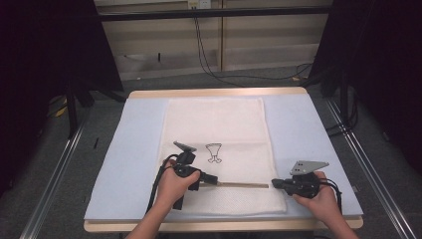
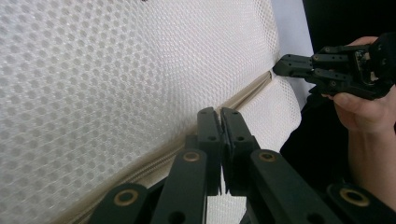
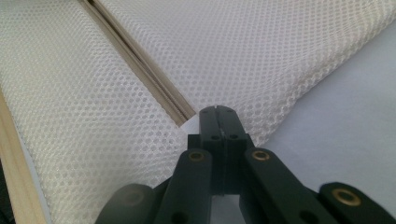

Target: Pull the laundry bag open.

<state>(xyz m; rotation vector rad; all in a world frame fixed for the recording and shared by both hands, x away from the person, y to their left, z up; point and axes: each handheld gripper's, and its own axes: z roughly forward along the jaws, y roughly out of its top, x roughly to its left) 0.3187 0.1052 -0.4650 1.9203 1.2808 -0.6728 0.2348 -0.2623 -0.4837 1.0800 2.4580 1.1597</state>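
Mesh bag: light, limp, shifts easily. Grip at zipper. Left gripper jaws pressed together on zipper; right gripper jaws closed at zipper's end.

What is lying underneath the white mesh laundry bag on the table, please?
The white mesh laundry bag lies flat on a pale blue mat, which covers a wooden table. The mat directly beneath the bag is hidden, as is anything inside it.

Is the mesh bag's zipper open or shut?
Shut: the zipper runs as one closed tan line across the bag; no gap shows.
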